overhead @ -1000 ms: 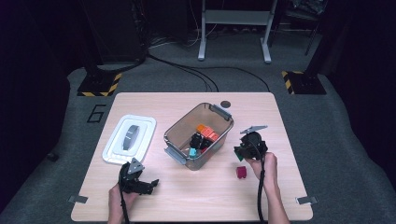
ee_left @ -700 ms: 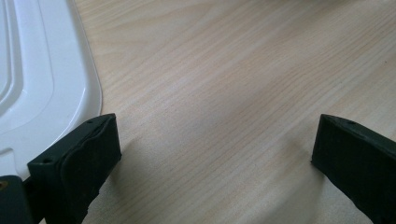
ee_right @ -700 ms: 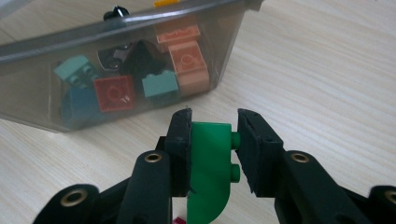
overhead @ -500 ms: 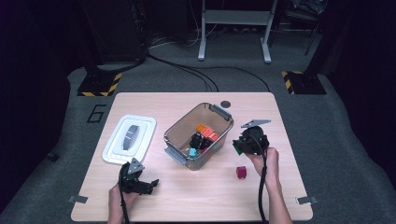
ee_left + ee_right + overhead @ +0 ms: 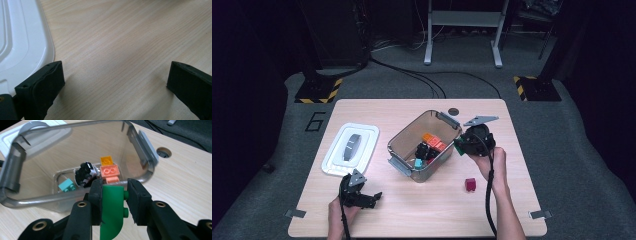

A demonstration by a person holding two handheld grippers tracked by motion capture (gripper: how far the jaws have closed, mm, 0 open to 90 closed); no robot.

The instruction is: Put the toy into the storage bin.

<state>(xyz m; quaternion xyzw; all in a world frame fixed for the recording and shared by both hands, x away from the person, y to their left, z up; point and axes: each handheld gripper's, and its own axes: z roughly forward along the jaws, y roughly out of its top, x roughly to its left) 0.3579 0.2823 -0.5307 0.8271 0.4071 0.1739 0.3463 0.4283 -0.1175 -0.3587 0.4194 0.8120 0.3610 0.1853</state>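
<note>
High overview; two close tool views, table (image 5: pixel 422 210) shared.

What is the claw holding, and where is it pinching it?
The right claw pinches a green toy brick across its upper part, one side on the studs. The left claw is open, holding nothing.

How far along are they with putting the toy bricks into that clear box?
Several bricks already lie in the clear box, among them an orange brick and a teal brick, and its white lid lies off to one side. The right gripper holds a green brick at the box's rim. A dark red brick waits on the table. The left gripper rests open.
</note>
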